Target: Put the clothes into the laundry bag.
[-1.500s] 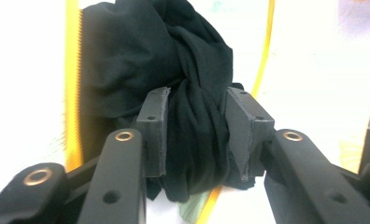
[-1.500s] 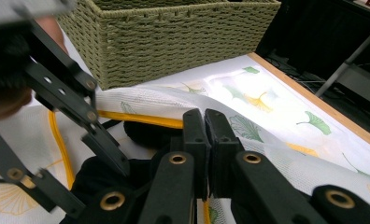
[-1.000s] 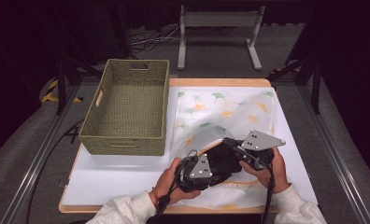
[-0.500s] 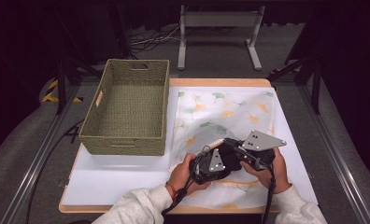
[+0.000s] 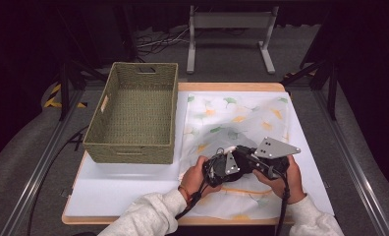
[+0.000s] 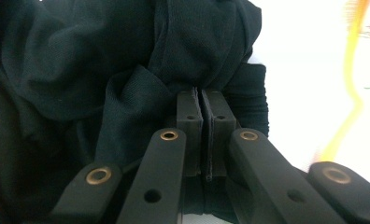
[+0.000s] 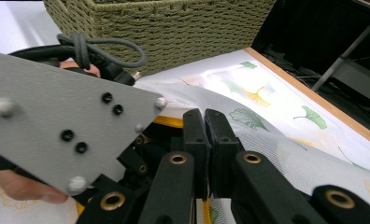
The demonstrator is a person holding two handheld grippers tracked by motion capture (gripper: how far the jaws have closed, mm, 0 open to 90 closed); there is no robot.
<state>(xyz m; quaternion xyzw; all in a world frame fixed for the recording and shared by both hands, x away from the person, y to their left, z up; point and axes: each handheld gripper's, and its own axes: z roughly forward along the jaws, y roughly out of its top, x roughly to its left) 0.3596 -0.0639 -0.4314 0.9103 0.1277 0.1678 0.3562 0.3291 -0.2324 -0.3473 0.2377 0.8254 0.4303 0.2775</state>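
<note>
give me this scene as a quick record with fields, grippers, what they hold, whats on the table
left gripper: fingers shut on black cloth, having just been closing on it
right gripper: fingers shut on the edge of the white mesh bag
mesh bag: printed with leaves, yellow trim, lies flat on the table's right half
basket: woven, green, on the table's left half, nothing seen inside
table: white top, wooden edge
hands: close together at the bag's near side

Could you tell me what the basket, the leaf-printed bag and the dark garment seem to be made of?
The basket looks woven from olive-green cord or paper rope: ribbed matte weave, cut-out handles. The leaf-printed bag seems a fine white mesh; its netting grain shows in the right gripper view. The dark garment appears a soft black knit, matte, folding loosely.
</note>
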